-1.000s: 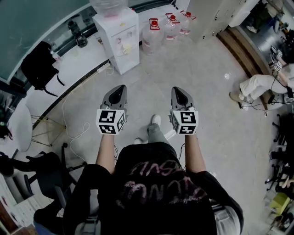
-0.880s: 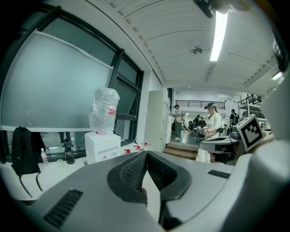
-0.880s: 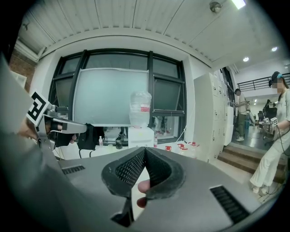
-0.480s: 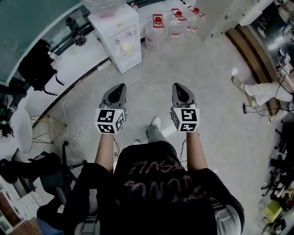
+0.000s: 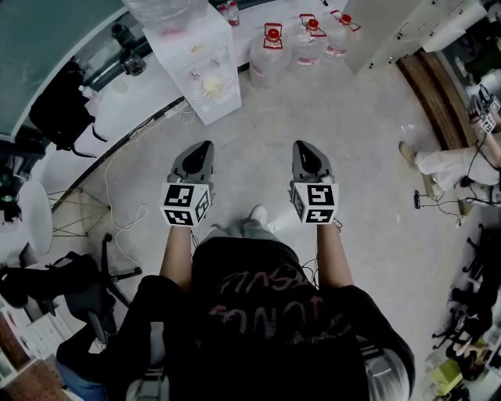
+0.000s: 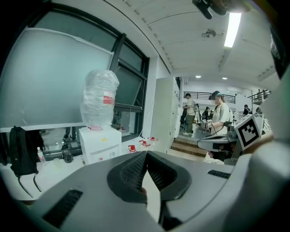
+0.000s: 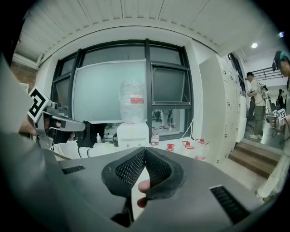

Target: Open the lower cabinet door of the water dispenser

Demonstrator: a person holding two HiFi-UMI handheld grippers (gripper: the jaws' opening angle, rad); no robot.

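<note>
While the left gripper (image 5: 203, 149) and the right gripper (image 5: 305, 147) are hanging side by side over the floor (image 5: 352, 157), jaws pressed together on nothing, the water dispenser (image 5: 196, 55) is standing well apart at the floor's far left edge, its lower cabinet door (image 5: 219, 106) apparently shut, so the whole task is waiting.

White water dispenser (image 5: 196, 55), upright, clear bottle (image 5: 160, 9) on top, lower cabinet door (image 5: 221, 104) shut
</note>
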